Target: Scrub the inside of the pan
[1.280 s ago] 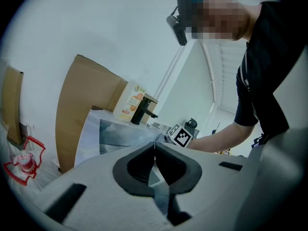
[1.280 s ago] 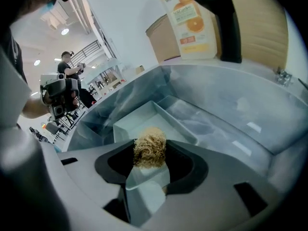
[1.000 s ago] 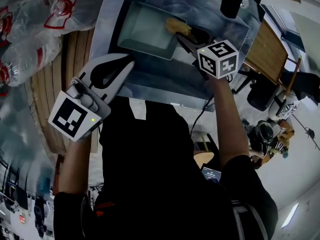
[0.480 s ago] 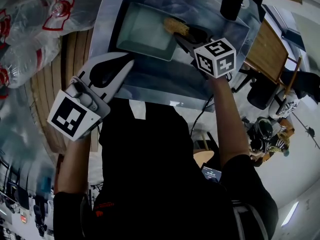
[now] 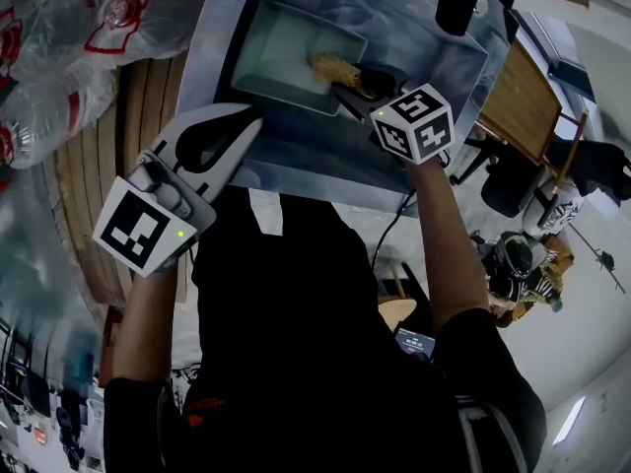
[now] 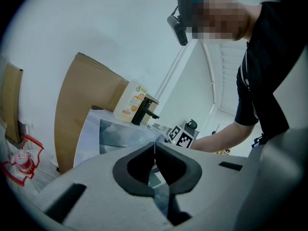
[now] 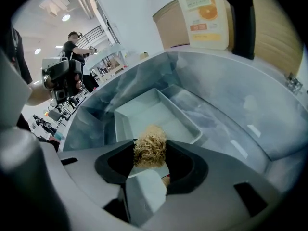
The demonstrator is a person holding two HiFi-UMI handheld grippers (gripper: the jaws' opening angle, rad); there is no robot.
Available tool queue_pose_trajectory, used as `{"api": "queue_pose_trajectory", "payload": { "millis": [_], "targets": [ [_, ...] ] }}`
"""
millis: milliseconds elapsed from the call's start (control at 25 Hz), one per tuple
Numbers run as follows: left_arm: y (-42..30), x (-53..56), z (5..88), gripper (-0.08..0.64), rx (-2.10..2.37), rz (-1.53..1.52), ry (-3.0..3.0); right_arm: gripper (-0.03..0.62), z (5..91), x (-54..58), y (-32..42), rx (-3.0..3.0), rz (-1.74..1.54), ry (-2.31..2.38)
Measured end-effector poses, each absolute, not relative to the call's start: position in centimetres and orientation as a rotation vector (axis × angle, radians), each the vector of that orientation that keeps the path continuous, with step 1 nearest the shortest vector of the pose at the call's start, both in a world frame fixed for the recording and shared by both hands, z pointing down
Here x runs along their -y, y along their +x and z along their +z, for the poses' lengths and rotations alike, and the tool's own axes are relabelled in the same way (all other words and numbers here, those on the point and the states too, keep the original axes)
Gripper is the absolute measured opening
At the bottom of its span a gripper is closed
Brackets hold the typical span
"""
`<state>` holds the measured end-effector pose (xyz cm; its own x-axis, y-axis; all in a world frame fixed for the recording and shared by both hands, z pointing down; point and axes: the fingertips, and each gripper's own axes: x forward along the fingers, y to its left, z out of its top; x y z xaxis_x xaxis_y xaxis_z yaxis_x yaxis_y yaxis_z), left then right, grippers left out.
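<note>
Stainless sink (image 5: 444, 62) is holding the rectangular pan (image 5: 281, 52) on its floor. Right gripper (image 7: 150, 153) is clamping a golden wire scourer (image 7: 150, 146) over the pan's near end; contact cannot be confirmed. Left gripper (image 6: 154, 146) is hovering outside the sink rim, jaws together, empty.

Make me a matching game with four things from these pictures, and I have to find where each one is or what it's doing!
Things:
1. scrubber
2. pan
3. left gripper
4. soap bottle

Places or states:
A. shut, with nothing in it
B. lying in the sink
C. pinched in the right gripper
D. standing beside the black tap

Pairs: 1-C, 2-B, 3-A, 4-D
</note>
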<state>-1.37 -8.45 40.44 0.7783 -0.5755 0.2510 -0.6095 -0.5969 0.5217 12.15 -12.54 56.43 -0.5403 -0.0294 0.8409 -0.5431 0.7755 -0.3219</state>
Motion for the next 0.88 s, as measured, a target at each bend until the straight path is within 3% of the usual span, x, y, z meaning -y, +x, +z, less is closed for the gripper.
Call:
{"api": "queue_pose_trajectory", "payload": {
  "millis": [880],
  "targets": [
    [-2.6,5.4,39.2,0.023,0.917,0.061,2.381,0.183,55.7,8.3,10.0,2.062,0.705,0.350]
  ]
}}
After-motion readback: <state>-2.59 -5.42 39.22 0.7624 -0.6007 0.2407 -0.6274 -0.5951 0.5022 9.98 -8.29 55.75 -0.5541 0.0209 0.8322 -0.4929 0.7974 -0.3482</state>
